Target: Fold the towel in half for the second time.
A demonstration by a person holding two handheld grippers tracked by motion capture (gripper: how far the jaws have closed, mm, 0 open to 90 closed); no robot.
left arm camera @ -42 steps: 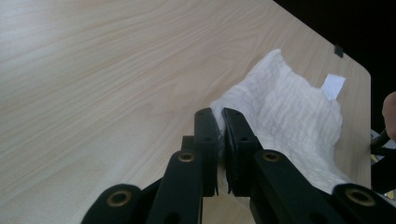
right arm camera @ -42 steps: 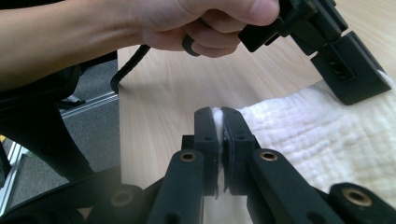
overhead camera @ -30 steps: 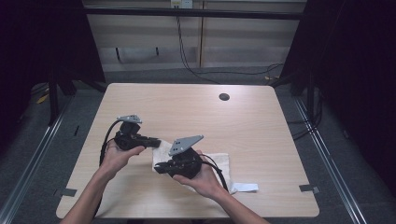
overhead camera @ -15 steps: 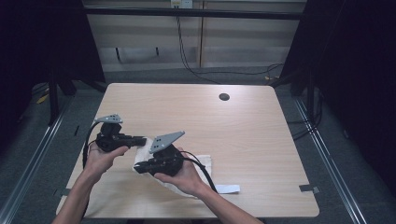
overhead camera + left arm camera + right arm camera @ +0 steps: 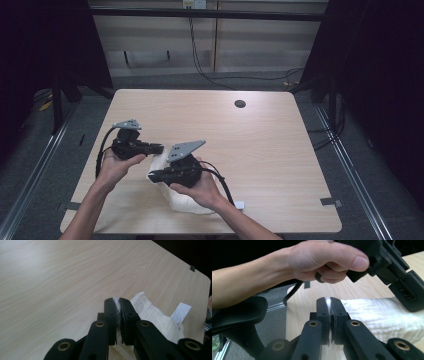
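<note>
Above the near left part of the wooden table (image 5: 260, 140), I hold a white cloth (image 5: 159, 165) pinched in both tools: my left gripper (image 5: 116, 305) clamps one edge tight, my right gripper (image 5: 328, 304) another, each pair of jaws closed on fabric.

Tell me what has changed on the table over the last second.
Both hands slid toward the table's left edge, taking the white cloth along. The left gripper and the right gripper stayed shut on the cloth's edge throughout; its tag came along too. The table and the dark hole in it are as before.
</note>
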